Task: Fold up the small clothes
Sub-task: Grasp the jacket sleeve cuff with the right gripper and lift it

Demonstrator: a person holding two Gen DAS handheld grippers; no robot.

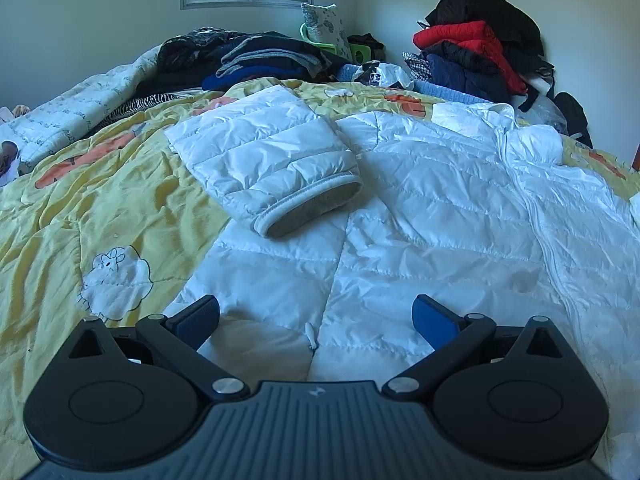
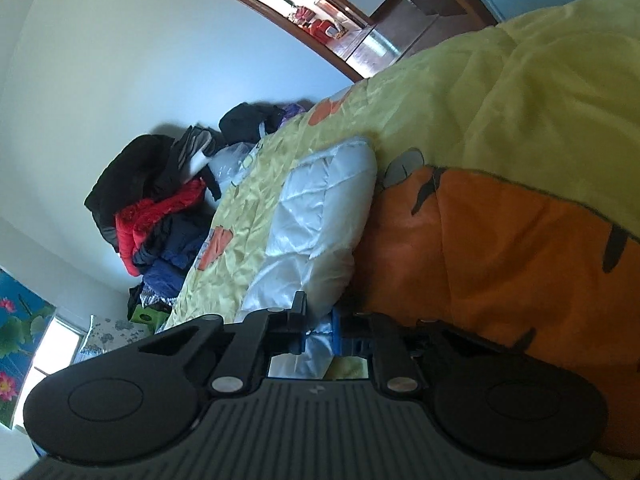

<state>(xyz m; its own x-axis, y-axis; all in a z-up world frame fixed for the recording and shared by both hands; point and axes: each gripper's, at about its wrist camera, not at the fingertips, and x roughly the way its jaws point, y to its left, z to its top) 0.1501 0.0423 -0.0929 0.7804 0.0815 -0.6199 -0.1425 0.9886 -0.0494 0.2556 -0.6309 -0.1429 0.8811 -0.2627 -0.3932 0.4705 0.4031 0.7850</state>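
Note:
A small white quilted puffer jacket [image 1: 420, 216] lies spread on the yellow bedspread [image 1: 100, 208]. Its left sleeve [image 1: 272, 164] is folded across the body, grey-lined cuff toward me. My left gripper [image 1: 316, 316] hovers open and empty just above the jacket's lower hem, blue pads wide apart. In the right wrist view, rolled sideways, my right gripper [image 2: 318, 334] is shut on the jacket's white fabric [image 2: 320, 216], which bulges out beyond the jaws against the bedspread [image 2: 500, 92].
Piles of dark folded clothes [image 1: 264, 56] sit at the bed's far side. A heap of red, navy and black coats [image 1: 476, 48] stands at the right corner; it also shows in the right wrist view [image 2: 160, 208]. A printed quilt [image 1: 68, 112] lies at left.

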